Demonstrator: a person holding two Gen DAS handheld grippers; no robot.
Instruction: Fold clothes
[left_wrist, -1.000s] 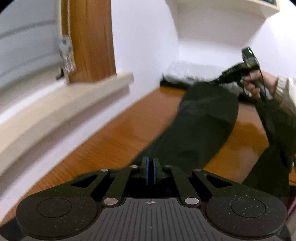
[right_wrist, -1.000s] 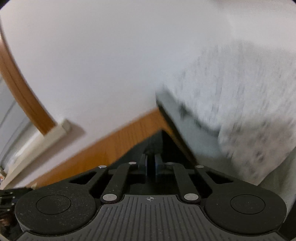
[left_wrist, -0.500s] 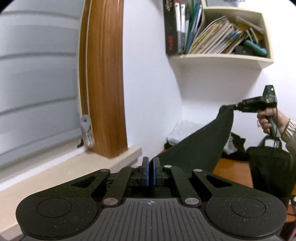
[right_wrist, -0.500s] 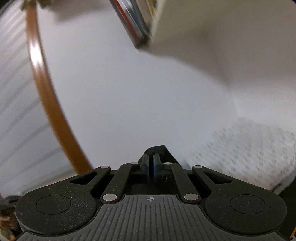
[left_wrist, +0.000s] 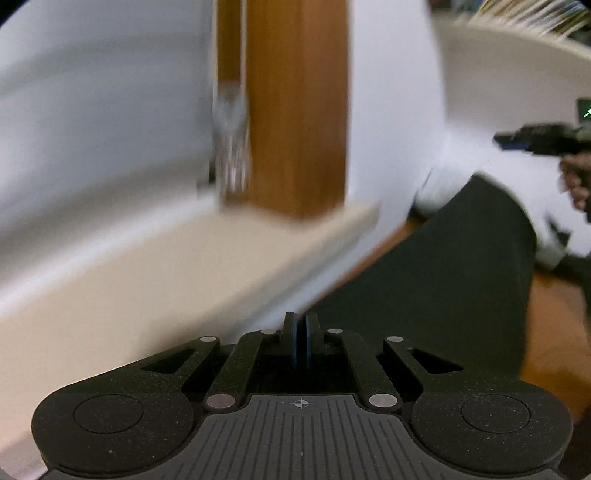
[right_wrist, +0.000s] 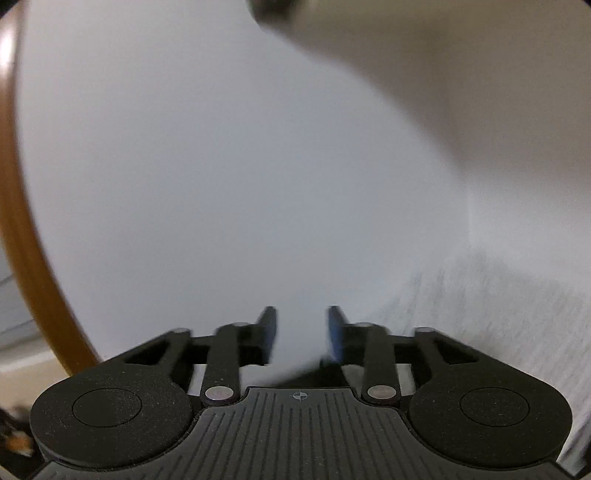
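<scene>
A dark garment (left_wrist: 443, 288) runs from my left gripper (left_wrist: 301, 334) up and to the right across the wooden table (left_wrist: 554, 332). The left gripper's blue pads are pressed together, with the cloth's near edge pinched there. In the left wrist view my right gripper (left_wrist: 508, 142) hangs in the air above the garment's far end, apart from it, with a person's hand (left_wrist: 576, 177) behind it. In the right wrist view the right gripper (right_wrist: 301, 325) has its jaws opening. Only a sliver of dark cloth (right_wrist: 314, 373) shows low at their base, and the pads touch nothing.
A wooden window frame (left_wrist: 295, 110) and a pale sill (left_wrist: 184, 277) stand to the left. A shelf with books (left_wrist: 517, 22) hangs at the top right. White knit fabric (right_wrist: 498, 314) lies against the white wall at the table's far end.
The right gripper's jaws have parted and the garment's far end has dropped away from them. The left view has tipped down toward the sill and table, the garment now sagging lower.
</scene>
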